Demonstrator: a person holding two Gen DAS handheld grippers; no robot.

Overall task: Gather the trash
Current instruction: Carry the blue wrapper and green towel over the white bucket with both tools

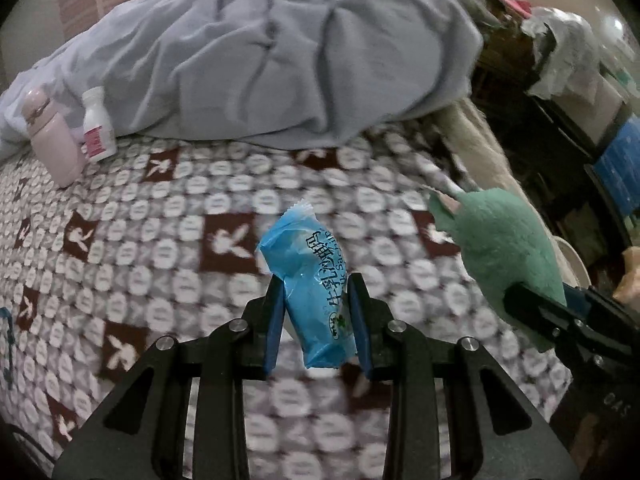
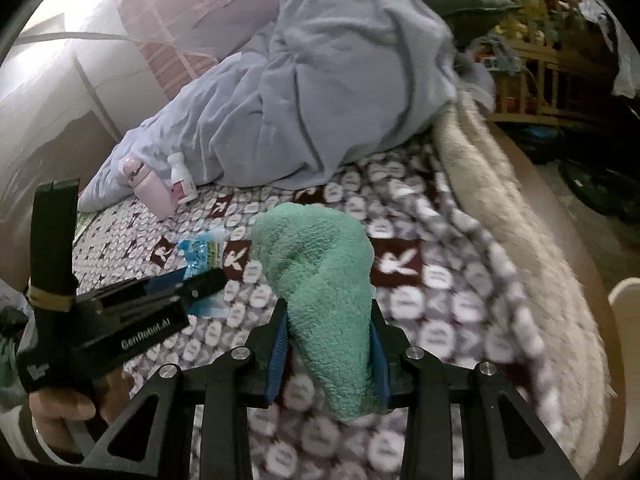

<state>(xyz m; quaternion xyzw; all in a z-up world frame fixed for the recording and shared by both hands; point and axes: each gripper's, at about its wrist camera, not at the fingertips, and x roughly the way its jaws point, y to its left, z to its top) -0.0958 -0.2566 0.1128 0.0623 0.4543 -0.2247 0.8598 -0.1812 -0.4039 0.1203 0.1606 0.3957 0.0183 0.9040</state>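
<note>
Patterned bedspread [image 1: 160, 240], left tool [image 1: 316, 320] pinching wrapper [image 1: 308, 280]

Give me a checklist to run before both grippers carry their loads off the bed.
1. Left gripper grips the blue wrapper: ok, both pads press its sides.
2. Right gripper grips the green sock: ok, clamped between the pads.
3. Both loads are lifted off the patterned blanket: cannot tell, the frames are blurred.
4. The two grippers are apart: ok, a gap shows between them.
5. A bin is in sight: not ok, none is visible.
6. Pink bottle and white pill bottle are out of the way: ok, they lie far back by the grey quilt.
</note>
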